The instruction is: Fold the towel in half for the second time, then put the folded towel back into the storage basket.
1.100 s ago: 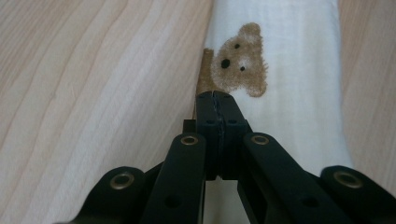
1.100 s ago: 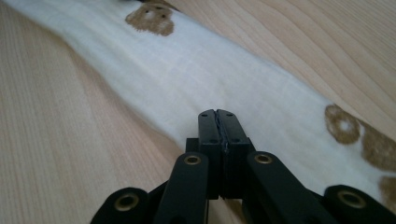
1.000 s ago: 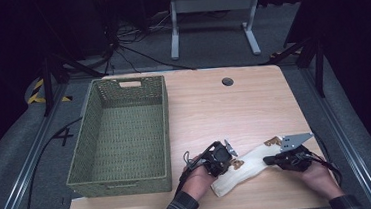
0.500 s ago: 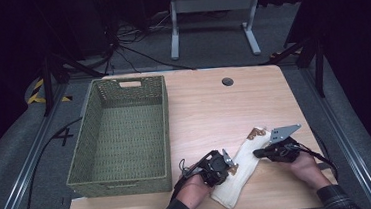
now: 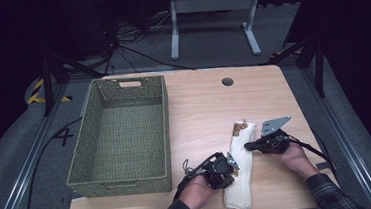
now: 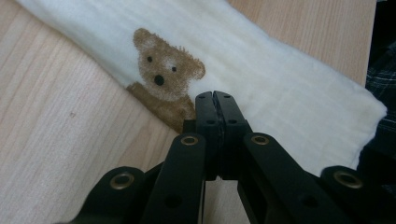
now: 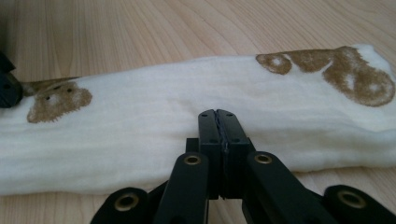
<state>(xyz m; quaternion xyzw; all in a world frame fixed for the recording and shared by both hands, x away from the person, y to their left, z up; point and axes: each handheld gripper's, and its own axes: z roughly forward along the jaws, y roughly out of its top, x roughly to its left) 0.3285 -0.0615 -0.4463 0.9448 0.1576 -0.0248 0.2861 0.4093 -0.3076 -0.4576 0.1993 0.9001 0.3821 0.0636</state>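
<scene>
Both grippers' jaws closed at folded cloth (image 5: 239, 168), pinch itself unclear.

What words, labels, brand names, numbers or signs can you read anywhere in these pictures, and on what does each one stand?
None: no readable text anywhere.
The cream cloth bears brown teddy bear prints, pictures without letters.
The green basket and the wooden table carry no label.
The yellow-and-black stripes on the floor are a marking, not words.
</scene>
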